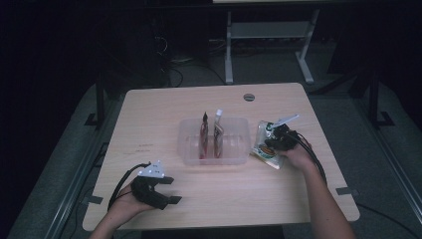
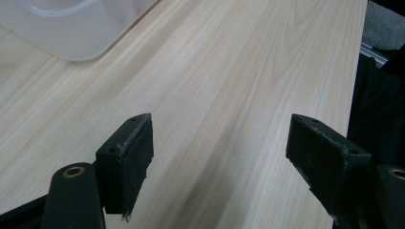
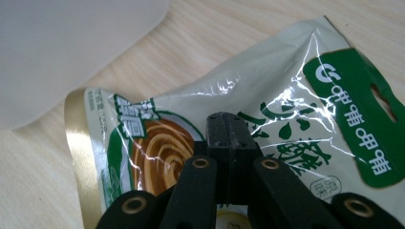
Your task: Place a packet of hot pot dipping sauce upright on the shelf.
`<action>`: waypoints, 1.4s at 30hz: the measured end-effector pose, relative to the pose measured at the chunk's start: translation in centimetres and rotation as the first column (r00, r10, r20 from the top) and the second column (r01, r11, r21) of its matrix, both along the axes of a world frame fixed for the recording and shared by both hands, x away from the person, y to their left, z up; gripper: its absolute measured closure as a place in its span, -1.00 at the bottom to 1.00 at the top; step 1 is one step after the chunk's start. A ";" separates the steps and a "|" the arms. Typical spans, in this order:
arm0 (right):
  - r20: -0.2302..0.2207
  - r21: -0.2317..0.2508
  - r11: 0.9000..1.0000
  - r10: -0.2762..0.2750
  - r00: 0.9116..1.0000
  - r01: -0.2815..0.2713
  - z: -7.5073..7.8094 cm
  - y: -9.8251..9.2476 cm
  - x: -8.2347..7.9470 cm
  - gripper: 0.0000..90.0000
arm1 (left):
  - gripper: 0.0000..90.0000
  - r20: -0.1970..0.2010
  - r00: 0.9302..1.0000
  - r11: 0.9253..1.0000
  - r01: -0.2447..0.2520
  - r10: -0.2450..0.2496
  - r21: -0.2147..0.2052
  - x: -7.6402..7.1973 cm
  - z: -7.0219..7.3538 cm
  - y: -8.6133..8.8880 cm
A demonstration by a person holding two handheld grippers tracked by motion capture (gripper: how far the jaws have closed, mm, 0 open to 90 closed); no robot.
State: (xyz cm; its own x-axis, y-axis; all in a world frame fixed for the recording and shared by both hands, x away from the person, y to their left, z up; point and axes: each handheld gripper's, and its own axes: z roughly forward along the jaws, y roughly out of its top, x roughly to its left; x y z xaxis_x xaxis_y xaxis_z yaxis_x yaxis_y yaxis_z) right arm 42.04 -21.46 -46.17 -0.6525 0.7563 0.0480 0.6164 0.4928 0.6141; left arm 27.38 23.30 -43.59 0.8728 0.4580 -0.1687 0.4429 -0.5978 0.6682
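Wooden table (image 1: pixel 149 114): two packets stand in centre bin (image 1: pixel 215 158); right gripper (image 3: pixel 229 131) clenched over third, green pouch (image 3: pixel 286 109), grip unclear; left gripper (image 2: pixel 219 157) released, lower left.

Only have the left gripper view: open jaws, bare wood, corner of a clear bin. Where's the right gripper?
Observer: The right gripper is at a green-and-white pouch that lies on the table just right of the clear bin.
Operator: Its jaws?
Observer: Shut, pads together in front of the pouch's print in the right gripper view. I cannot tell whether any film is pinched between them.
Operator: Anything in the bin?
Observer: Two pouches stand upright in it, side by side near its middle.
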 end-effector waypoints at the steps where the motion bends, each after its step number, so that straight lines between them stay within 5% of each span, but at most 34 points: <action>1: -0.007 -0.003 1.000 0.001 1.000 -0.001 0.0 0.0 -0.1 1.00 | -0.46 0.001 1.000 1.000 -0.001 0.001 0.000 0.0 0.0 0.0; 19: -0.052 -0.061 0.993 0.099 0.994 -0.102 0.5 -0.3 -3.2 1.00 | -0.46 0.016 1.000 1.000 0.010 -0.011 0.012 0.0 0.2 0.0; 42: -0.090 -0.081 0.967 0.234 0.968 -0.241 1.0 0.8 -9.1 1.00 | -0.46 0.023 0.998 0.999 0.054 -0.054 0.004 0.4 0.2 -1.3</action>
